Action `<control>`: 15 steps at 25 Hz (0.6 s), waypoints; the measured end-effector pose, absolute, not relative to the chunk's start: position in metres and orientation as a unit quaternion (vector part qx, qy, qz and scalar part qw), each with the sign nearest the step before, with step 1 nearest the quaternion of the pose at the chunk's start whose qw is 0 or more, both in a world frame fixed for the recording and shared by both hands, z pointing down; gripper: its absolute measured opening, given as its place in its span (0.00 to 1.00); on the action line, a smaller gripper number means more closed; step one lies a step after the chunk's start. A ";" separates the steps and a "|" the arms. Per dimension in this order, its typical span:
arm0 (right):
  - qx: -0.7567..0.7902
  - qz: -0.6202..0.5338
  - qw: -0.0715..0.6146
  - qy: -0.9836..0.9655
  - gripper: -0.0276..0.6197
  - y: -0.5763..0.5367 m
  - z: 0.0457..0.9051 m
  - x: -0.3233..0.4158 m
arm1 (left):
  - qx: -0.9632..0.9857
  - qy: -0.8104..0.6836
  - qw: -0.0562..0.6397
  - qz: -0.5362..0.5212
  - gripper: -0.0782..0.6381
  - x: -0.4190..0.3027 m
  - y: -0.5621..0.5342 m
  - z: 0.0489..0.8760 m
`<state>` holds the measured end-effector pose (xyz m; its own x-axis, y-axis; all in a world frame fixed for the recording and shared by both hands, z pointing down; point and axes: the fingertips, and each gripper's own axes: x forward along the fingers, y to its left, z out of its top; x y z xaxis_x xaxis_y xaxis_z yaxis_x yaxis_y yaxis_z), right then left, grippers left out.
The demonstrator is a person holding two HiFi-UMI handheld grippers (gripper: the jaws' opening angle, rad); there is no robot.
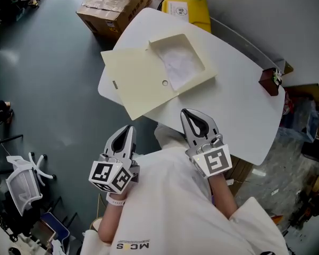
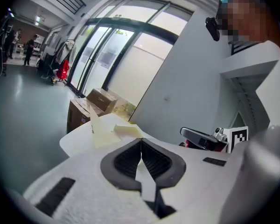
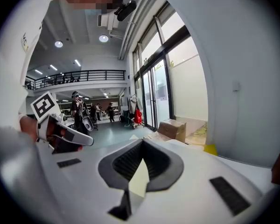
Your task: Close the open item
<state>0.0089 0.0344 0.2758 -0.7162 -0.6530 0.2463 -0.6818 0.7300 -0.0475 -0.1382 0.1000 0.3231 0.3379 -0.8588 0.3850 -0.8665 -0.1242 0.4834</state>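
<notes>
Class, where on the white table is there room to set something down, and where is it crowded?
Bare: the right half of the table, between the open box and the dark red object. Crowded: the left end, covered by the box and its lid.

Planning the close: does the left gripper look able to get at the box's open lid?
Probably yes: the lid overhangs the table edge toward the left gripper, nothing between them.

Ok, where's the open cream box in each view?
Head view: cream box upper centre, on the table.
Left gripper view: just above the jaw tips, left of centre.
Right gripper view: probably the cream patch behind the jaw tips.
Shared landmark: brown cardboard carton.
</notes>
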 end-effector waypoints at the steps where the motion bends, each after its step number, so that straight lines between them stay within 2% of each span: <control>1: 0.352 0.069 0.106 -0.927 0.07 0.020 0.276 0.009 | 0.740 -0.586 0.330 0.004 0.15 -0.138 0.091 0.325; 7: 0.329 0.077 0.093 -0.937 0.07 -0.038 0.280 0.014 | 0.703 -0.633 0.323 0.017 0.15 -0.141 0.051 0.329; 15: 0.311 0.091 0.089 -0.942 0.07 -0.053 0.294 0.002 | 0.673 -0.667 0.319 0.034 0.15 -0.166 0.033 0.338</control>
